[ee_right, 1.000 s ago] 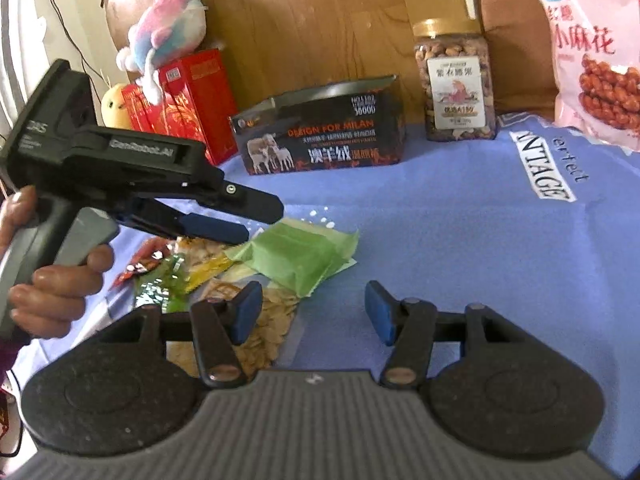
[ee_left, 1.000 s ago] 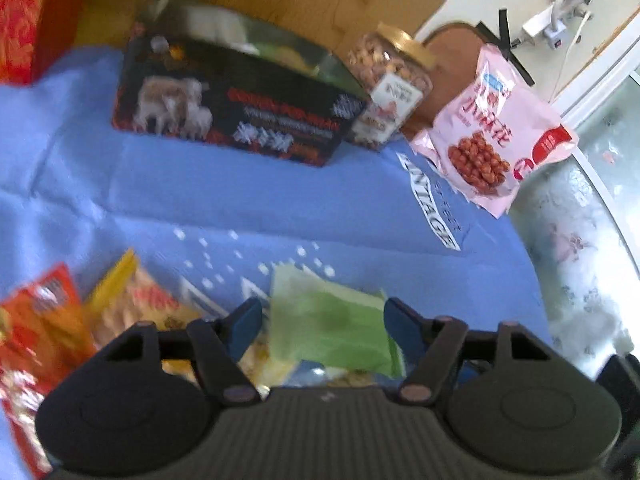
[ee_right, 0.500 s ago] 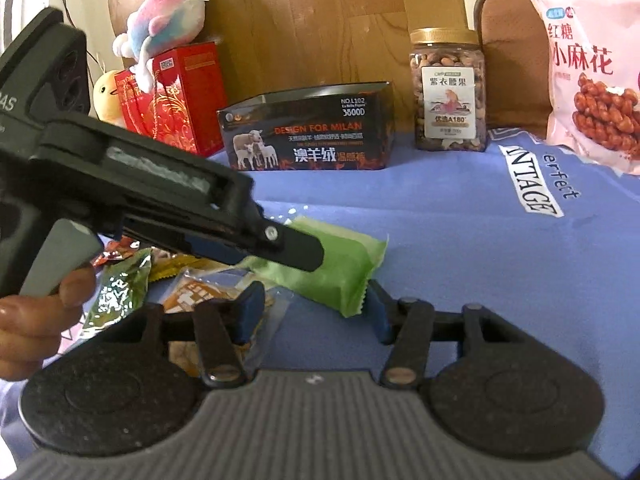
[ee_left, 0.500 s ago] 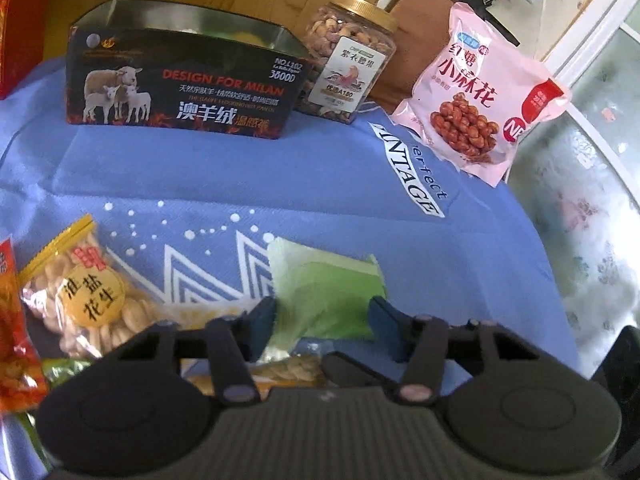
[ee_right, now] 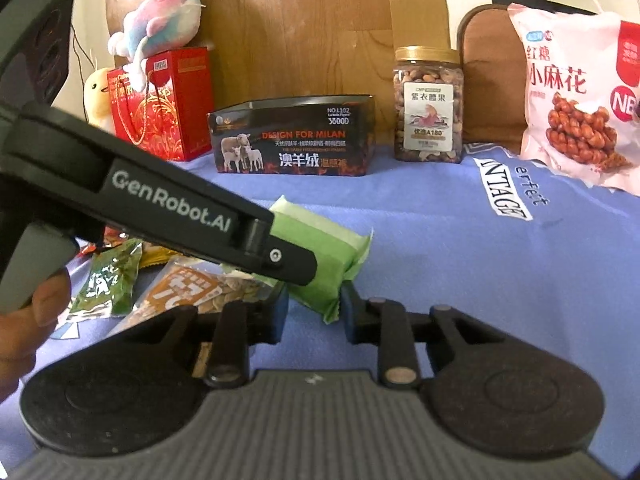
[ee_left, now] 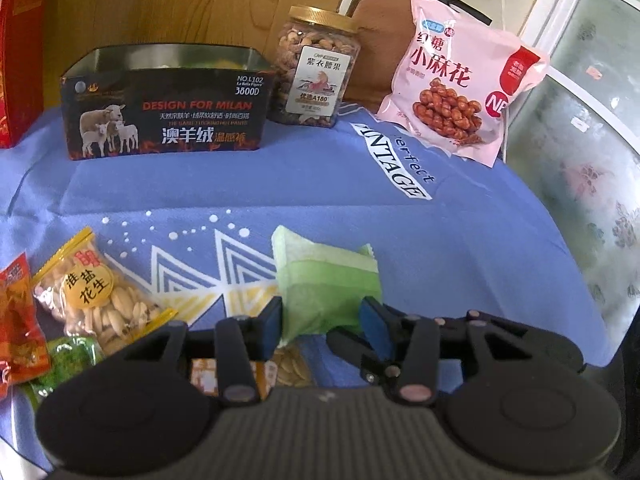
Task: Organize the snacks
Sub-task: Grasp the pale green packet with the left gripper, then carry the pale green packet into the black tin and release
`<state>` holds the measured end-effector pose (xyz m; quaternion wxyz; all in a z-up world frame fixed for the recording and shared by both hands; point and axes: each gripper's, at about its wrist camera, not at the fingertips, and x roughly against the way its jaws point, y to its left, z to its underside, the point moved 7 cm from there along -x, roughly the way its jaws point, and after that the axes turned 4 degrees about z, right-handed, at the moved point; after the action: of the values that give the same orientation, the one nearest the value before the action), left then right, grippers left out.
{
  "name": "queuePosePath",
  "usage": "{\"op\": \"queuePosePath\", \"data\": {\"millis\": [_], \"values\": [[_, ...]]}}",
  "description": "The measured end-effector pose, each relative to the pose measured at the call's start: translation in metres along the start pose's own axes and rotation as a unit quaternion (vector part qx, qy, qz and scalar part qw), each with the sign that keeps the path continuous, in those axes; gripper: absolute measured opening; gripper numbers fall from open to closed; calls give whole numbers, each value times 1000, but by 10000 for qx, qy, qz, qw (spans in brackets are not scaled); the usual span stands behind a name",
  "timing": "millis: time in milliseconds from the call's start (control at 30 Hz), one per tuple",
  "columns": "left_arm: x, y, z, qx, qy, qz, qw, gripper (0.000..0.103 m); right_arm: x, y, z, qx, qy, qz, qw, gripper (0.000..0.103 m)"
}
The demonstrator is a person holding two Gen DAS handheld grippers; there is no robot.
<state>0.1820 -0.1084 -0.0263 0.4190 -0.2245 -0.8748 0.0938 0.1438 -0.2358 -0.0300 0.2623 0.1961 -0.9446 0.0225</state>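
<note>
A green snack packet [ee_left: 328,284] lies on the blue cloth [ee_left: 460,240]. My left gripper [ee_left: 322,320] has closed in around its near end, blue pads touching both sides. In the right wrist view the same packet [ee_right: 320,248] sits under the left gripper's finger [ee_right: 280,256], and my right gripper [ee_right: 314,304] is open with the packet's corner between its fingers. An open black tin box [ee_left: 168,112] stands at the back. A peanut packet [ee_left: 92,296], a red packet [ee_left: 16,328], a green packet [ee_left: 68,356] and a seed packet [ee_right: 208,284] lie at the left.
A nut jar [ee_left: 316,76] and a pink snack bag [ee_left: 460,88] stand at the back right. A red gift bag [ee_right: 168,104] with a plush toy [ee_right: 156,20] is at the back left. The cloth's right edge drops off near the floral surface [ee_left: 592,240].
Both grippers have moved in on the green packet. The left jaws have narrowed onto its sides, and the right gripper has come closer to its corner.
</note>
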Motion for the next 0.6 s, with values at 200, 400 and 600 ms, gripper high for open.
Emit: {"op": "queuePosePath", "data": {"millis": [200,400,600], "values": [[16,-7,-4,-144,-206,-6,9997,40,11,7,-4,95,-340,110,9993,30],[32,-18,-14,-381,-531,-111,9978,40,18,9,-19,227,-648,204,9974,30],[34,-13,-26,-385,-642,-103,9971,40,13,10,-30,295,-747,253,9964,30]]}}
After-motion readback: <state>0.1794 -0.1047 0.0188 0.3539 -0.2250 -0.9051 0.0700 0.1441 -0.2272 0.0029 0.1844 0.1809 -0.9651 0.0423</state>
